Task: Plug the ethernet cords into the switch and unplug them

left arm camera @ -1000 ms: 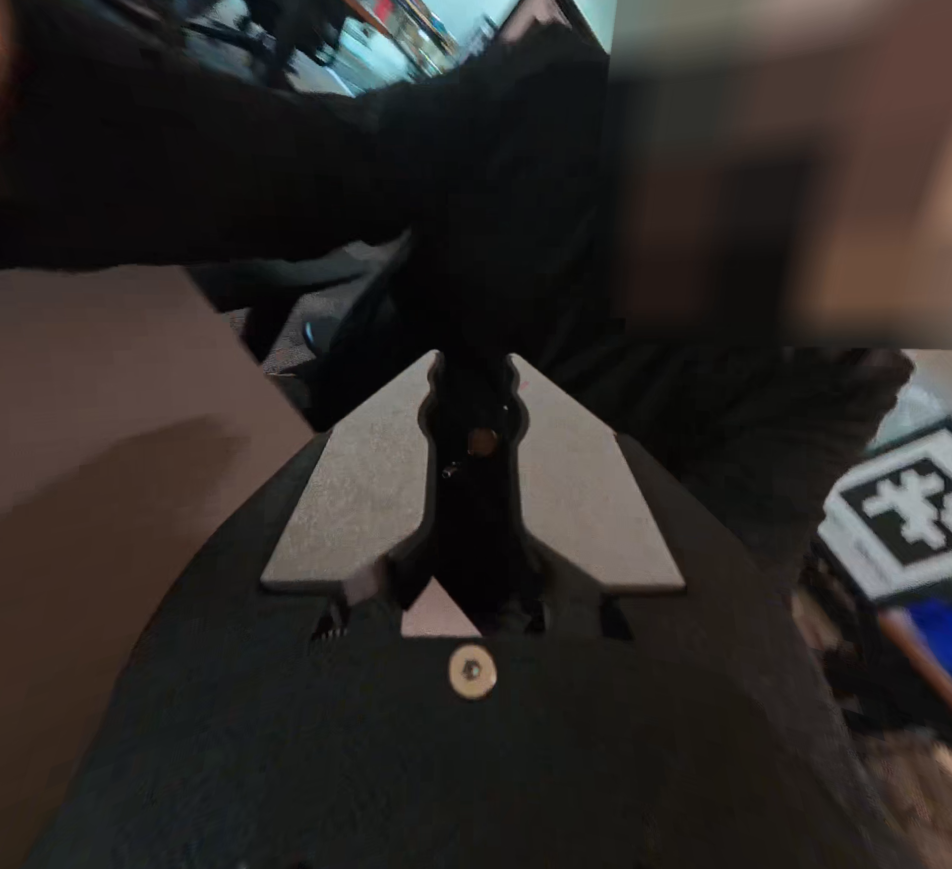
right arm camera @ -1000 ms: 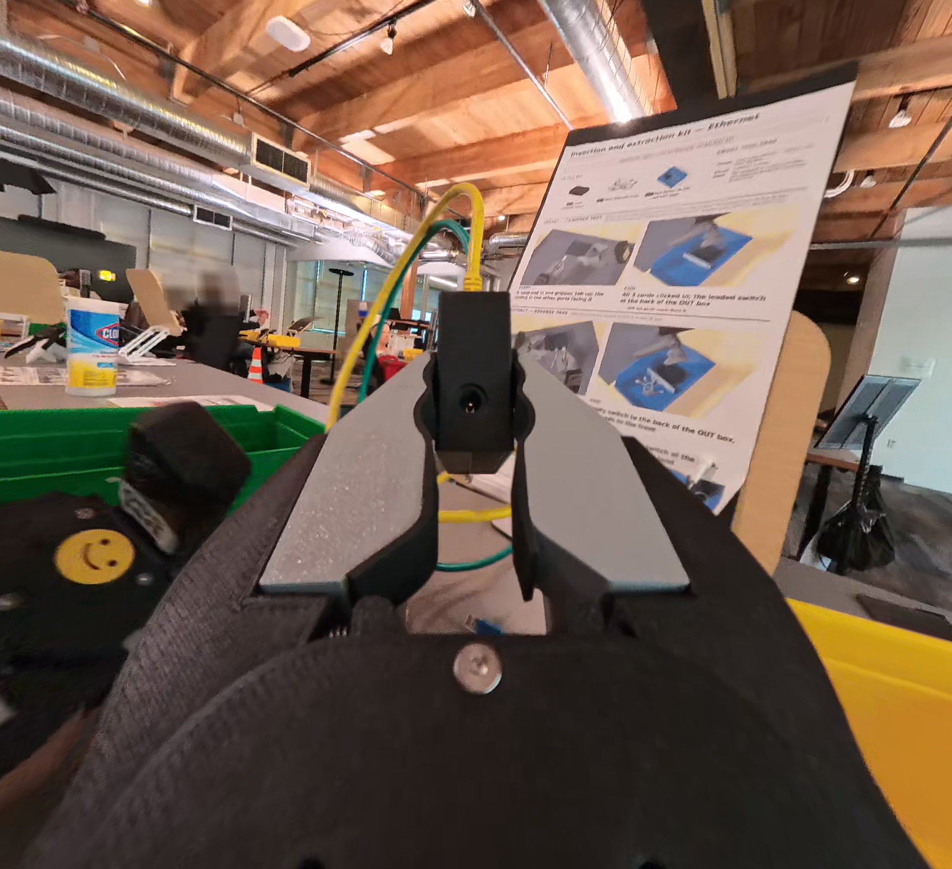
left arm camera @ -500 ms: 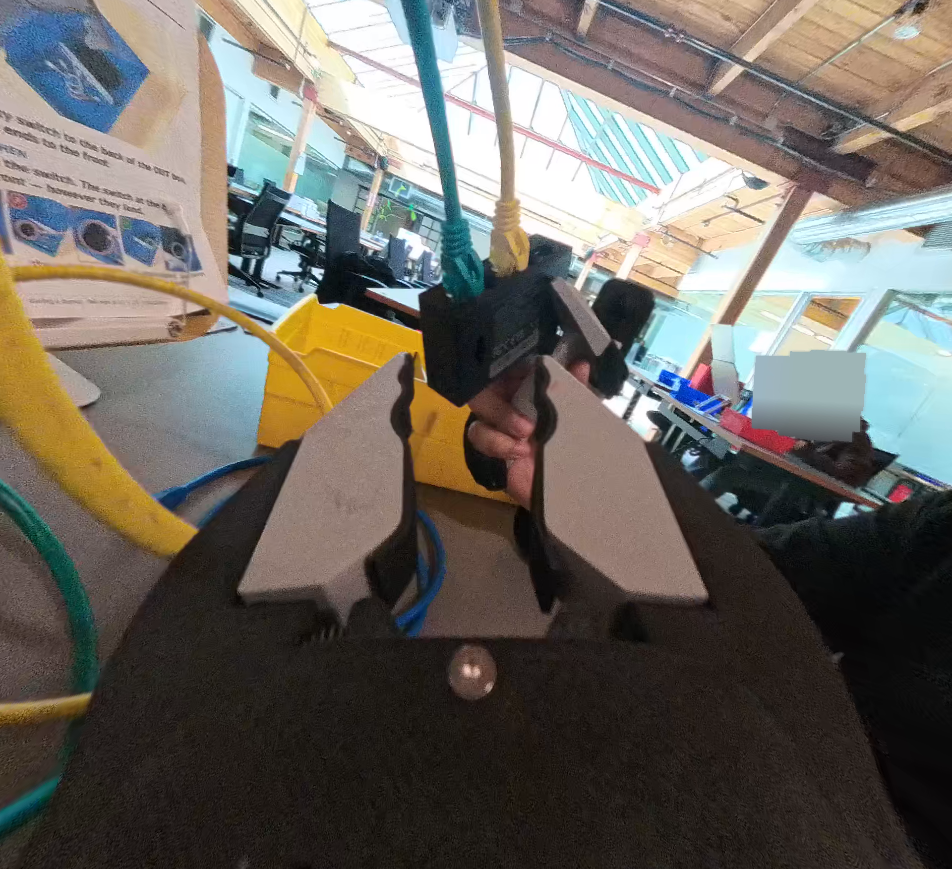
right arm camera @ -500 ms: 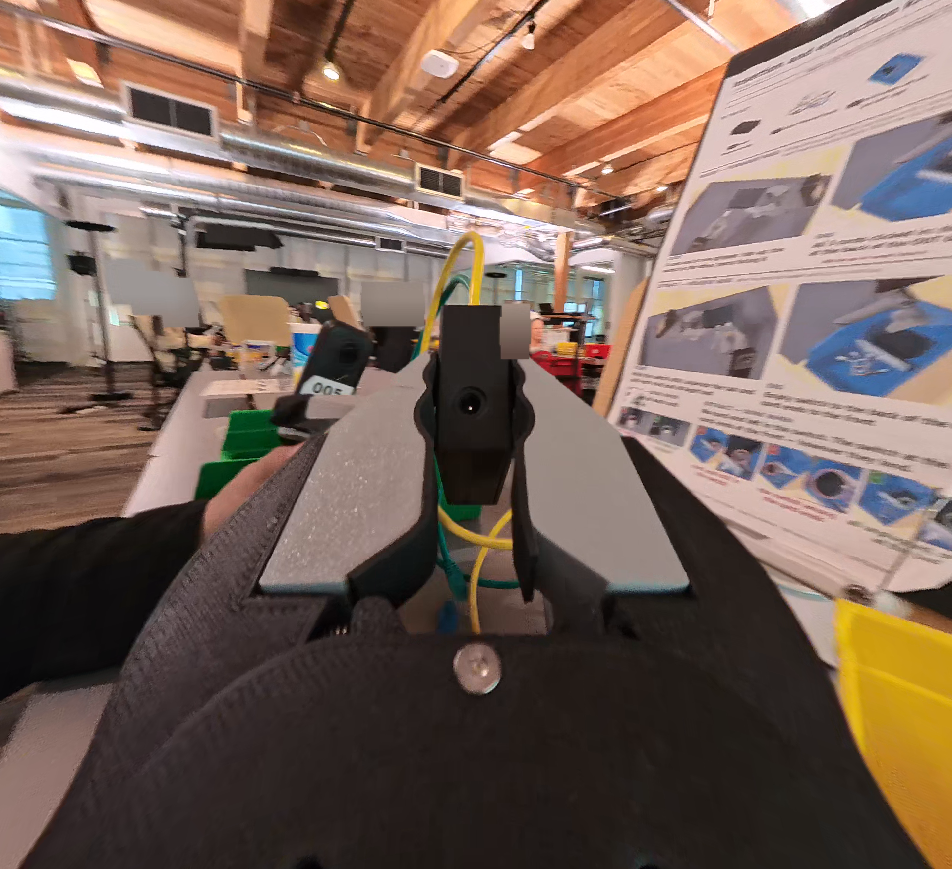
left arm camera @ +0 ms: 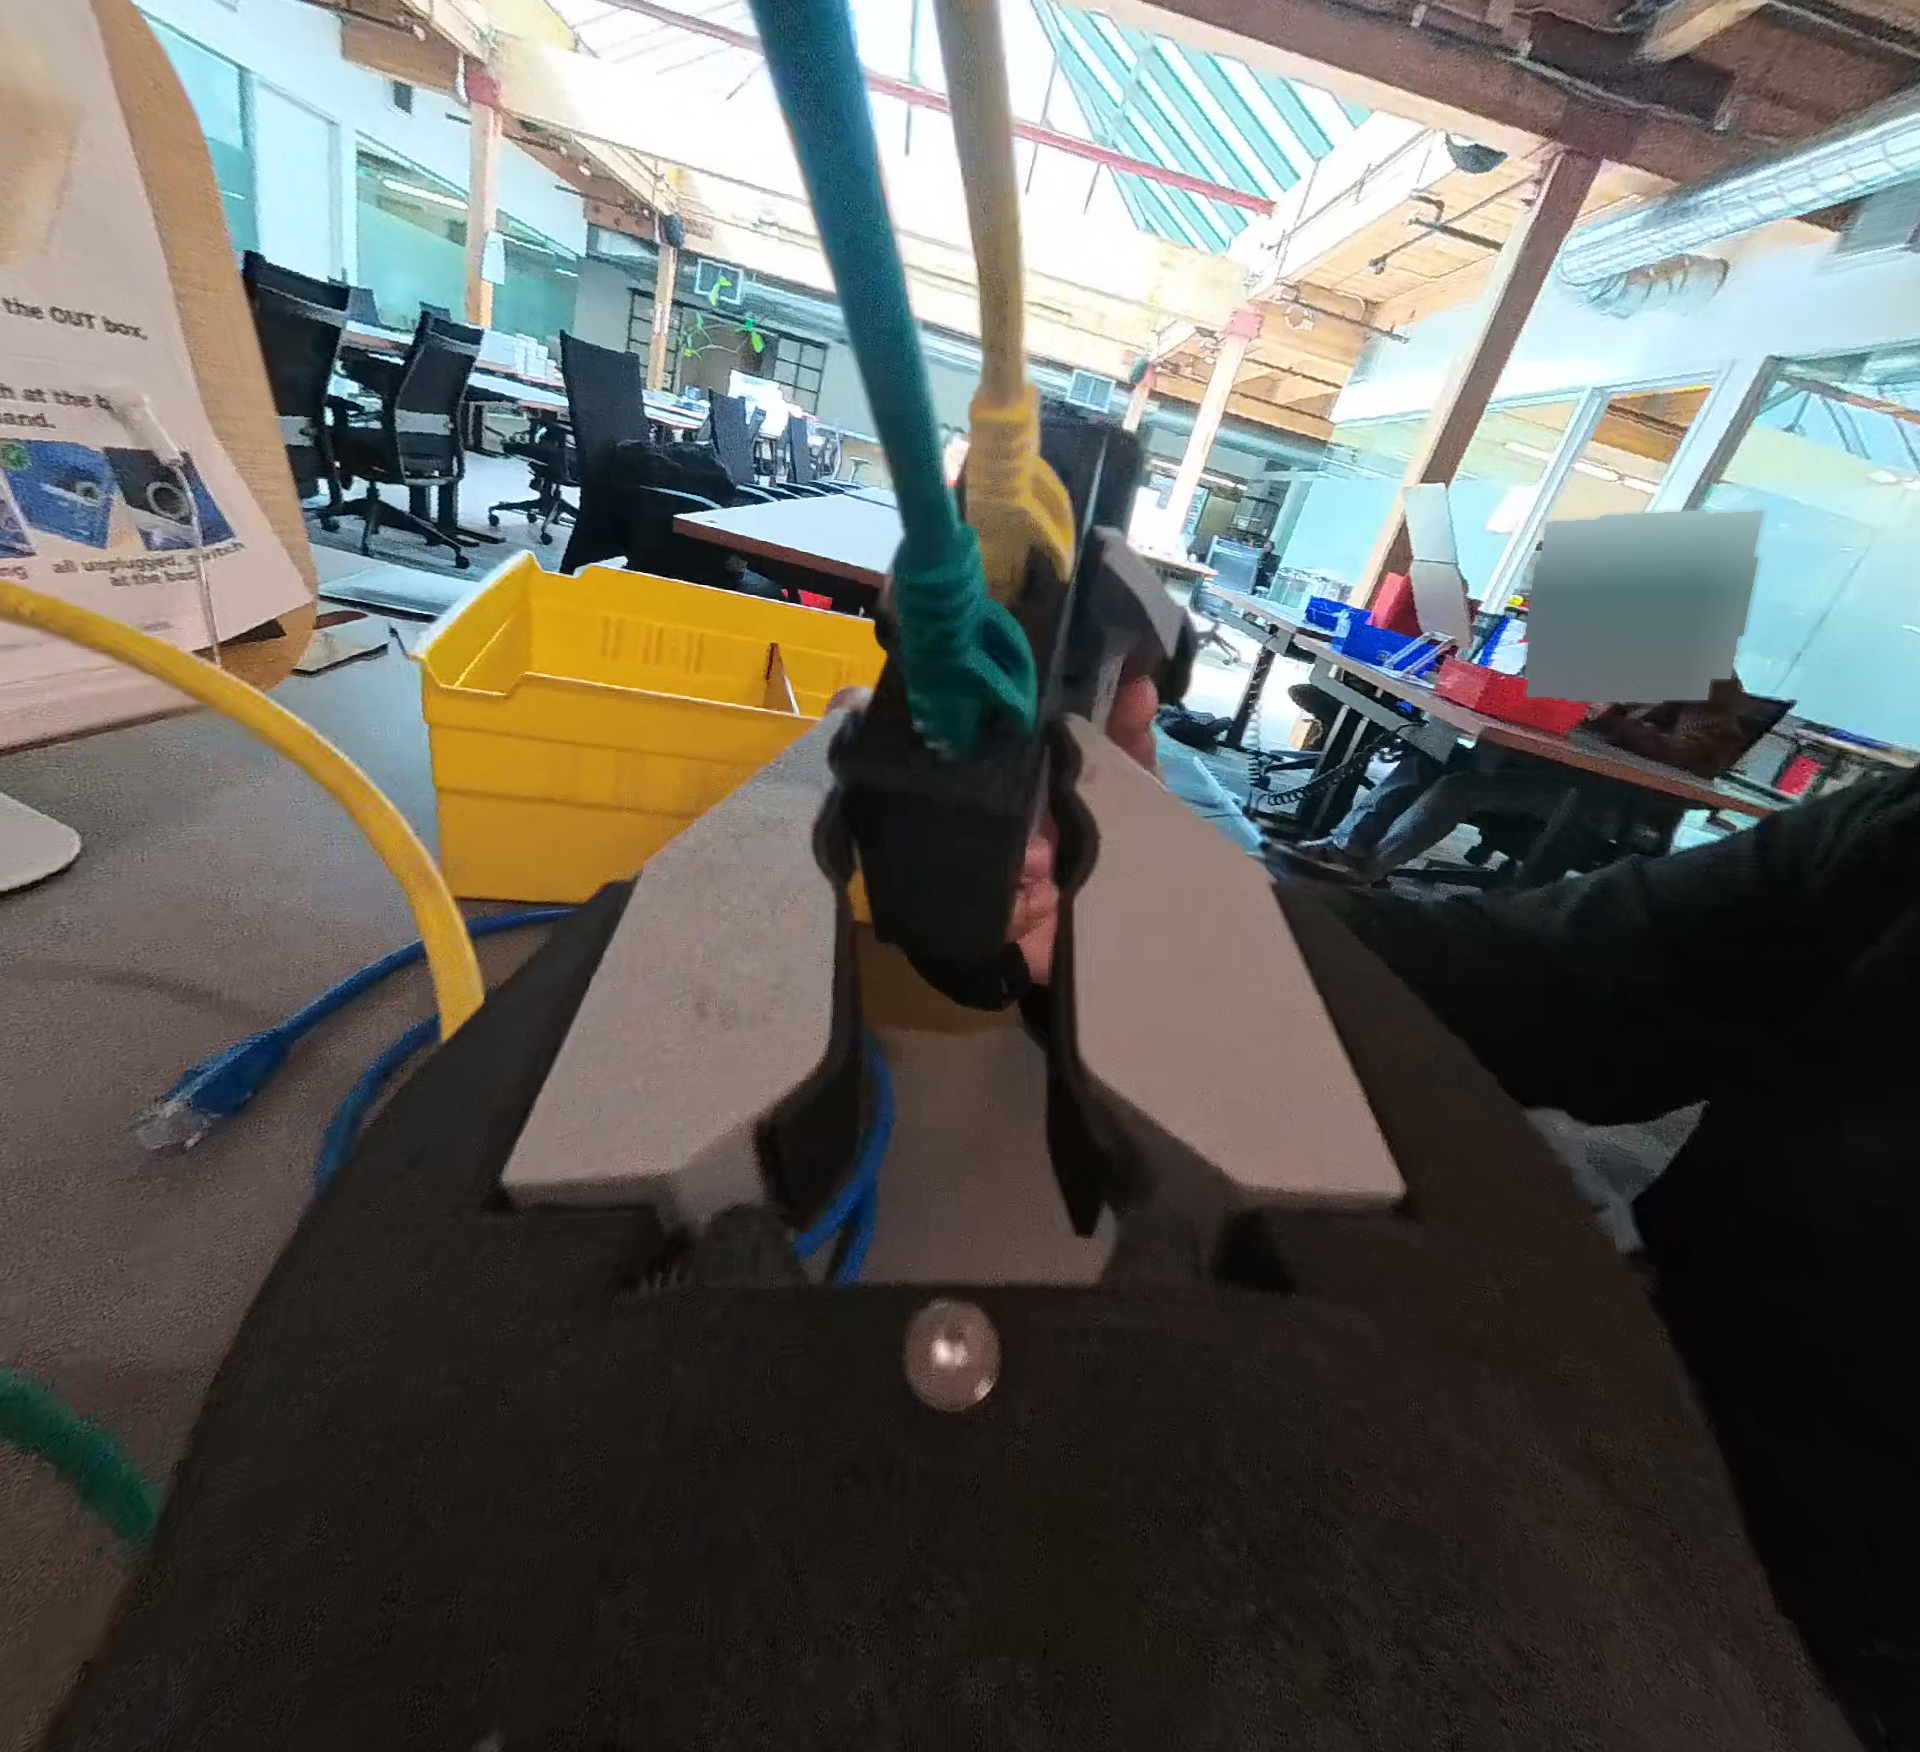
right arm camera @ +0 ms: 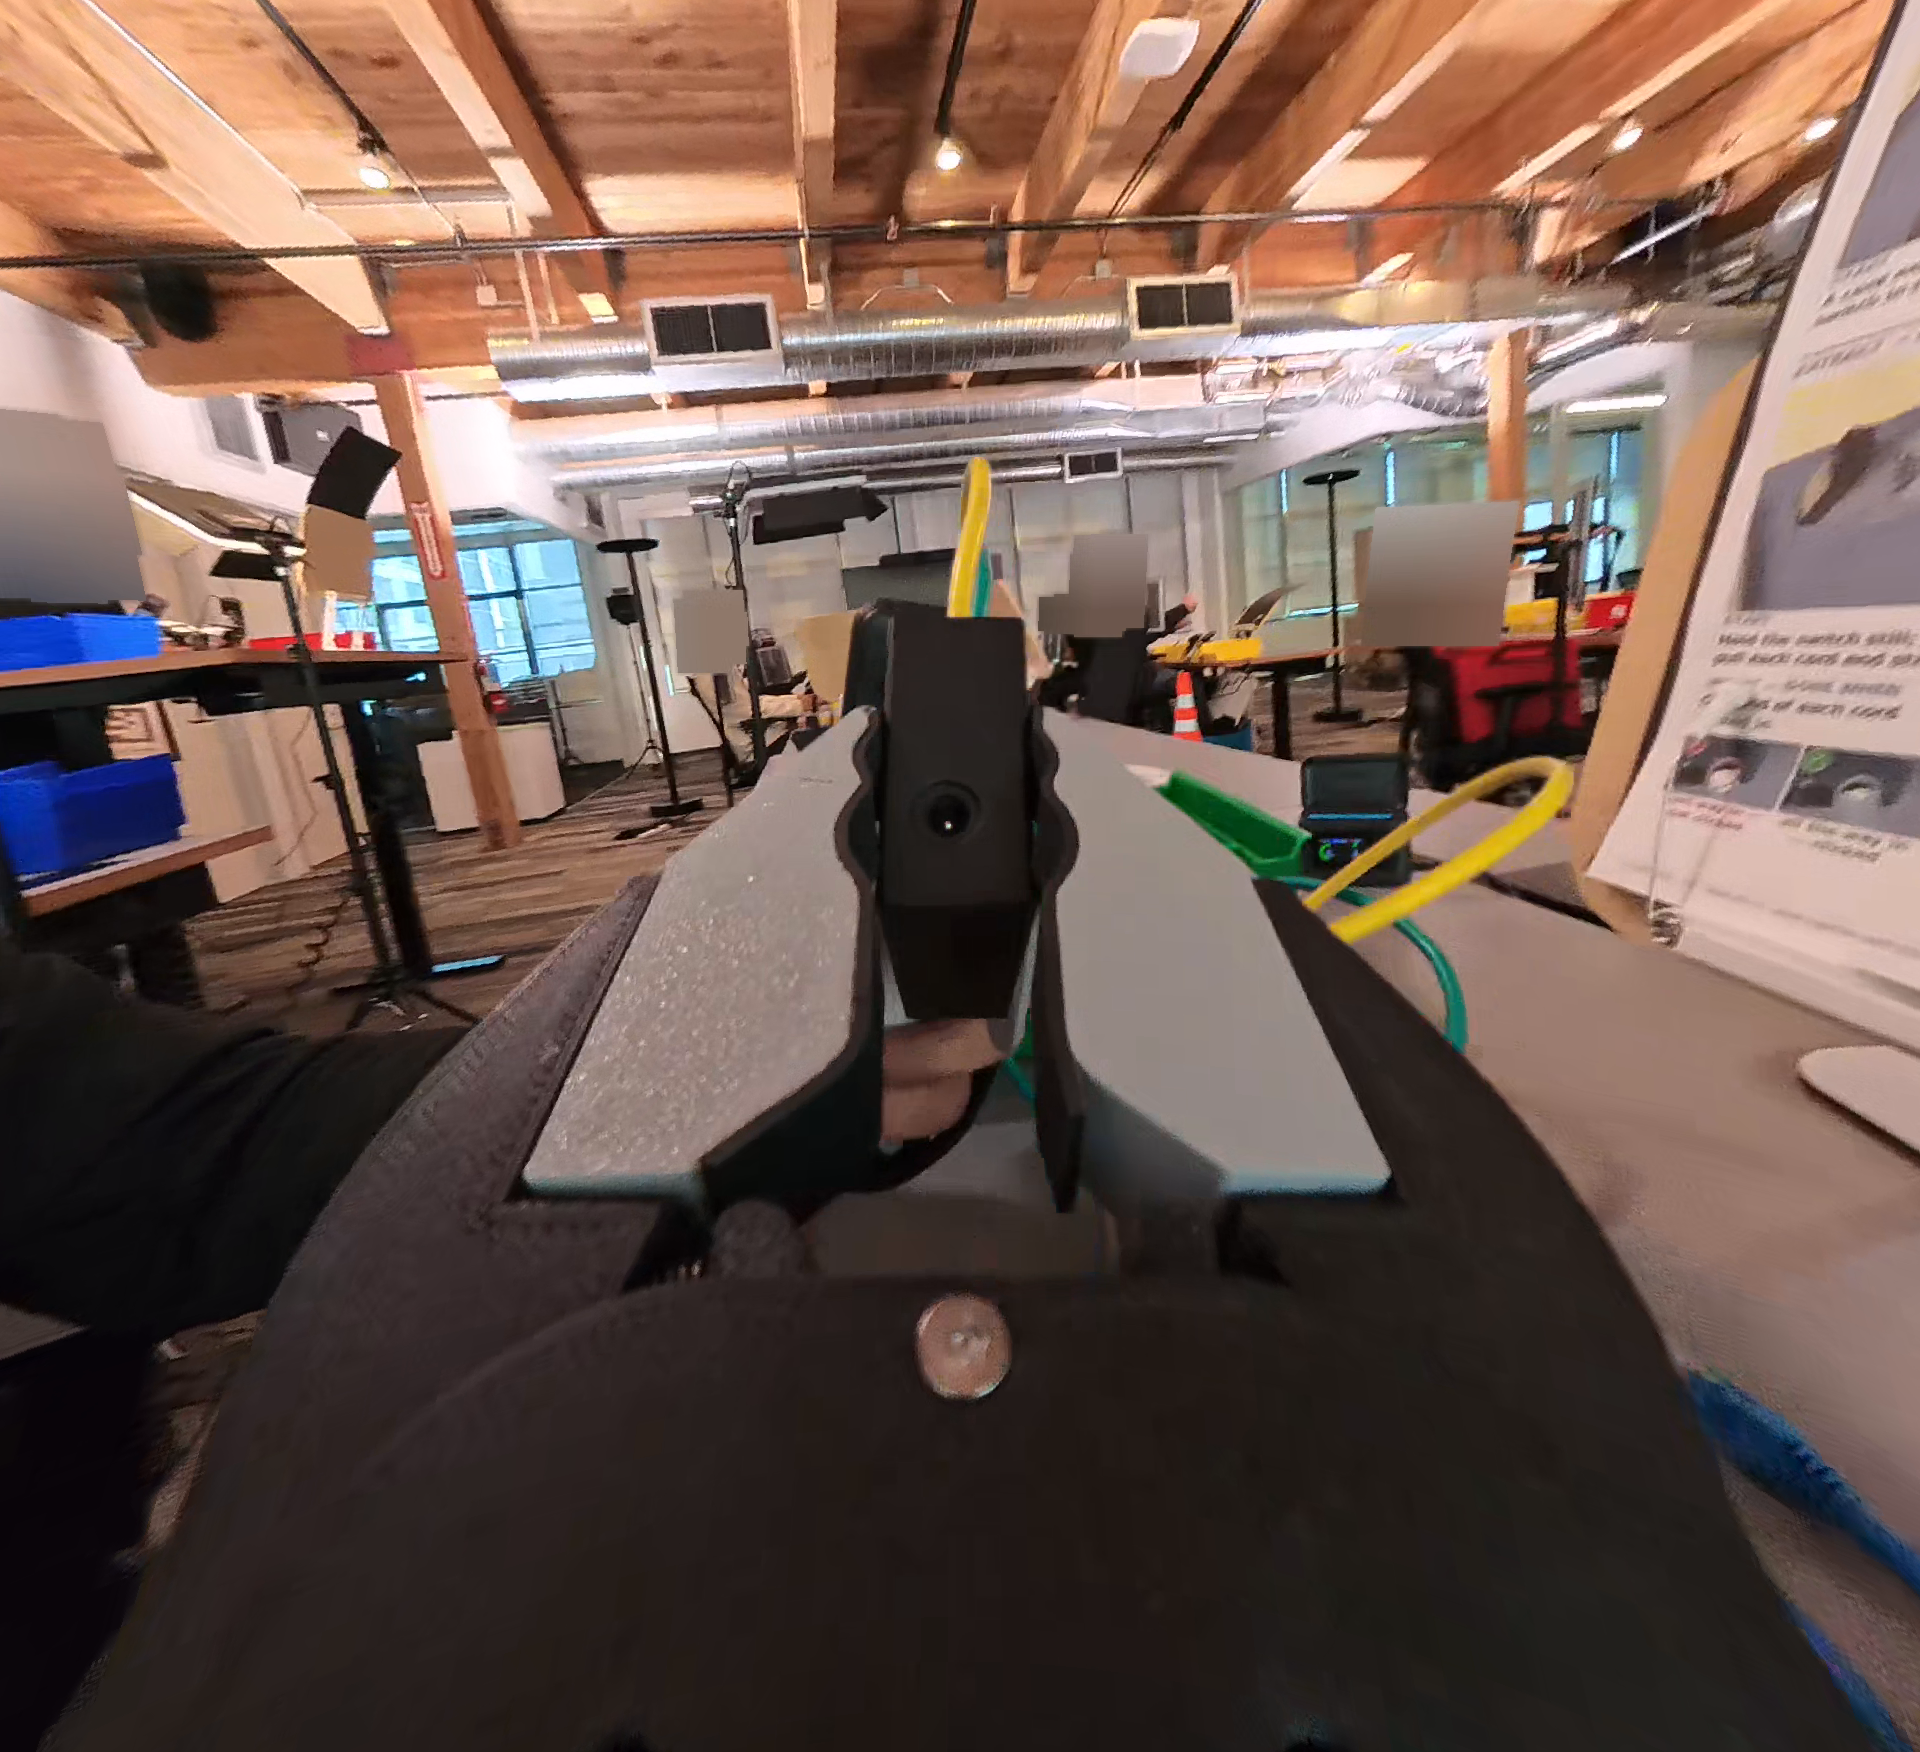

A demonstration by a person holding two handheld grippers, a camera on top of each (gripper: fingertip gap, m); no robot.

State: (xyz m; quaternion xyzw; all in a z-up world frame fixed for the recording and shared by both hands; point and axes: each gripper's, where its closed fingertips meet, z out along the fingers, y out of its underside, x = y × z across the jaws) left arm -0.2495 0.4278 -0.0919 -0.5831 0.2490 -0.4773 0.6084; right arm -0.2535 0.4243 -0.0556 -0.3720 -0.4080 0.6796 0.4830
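Both jaws | R gripper (right arm camera: 961, 881) clamps switch (right arm camera: 951, 819) as before | L gripper (left arm camera: 951, 861) now around it, parted.

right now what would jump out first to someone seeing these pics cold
The black switch stands out, held up in mid-air dead centre and clamped between the fingers of the right tool. A green cord and a yellow cord are plugged into it side by side and rise steeply out of frame. On the grey table to the left, a loose blue cord lies unplugged in front of a yellow bin.
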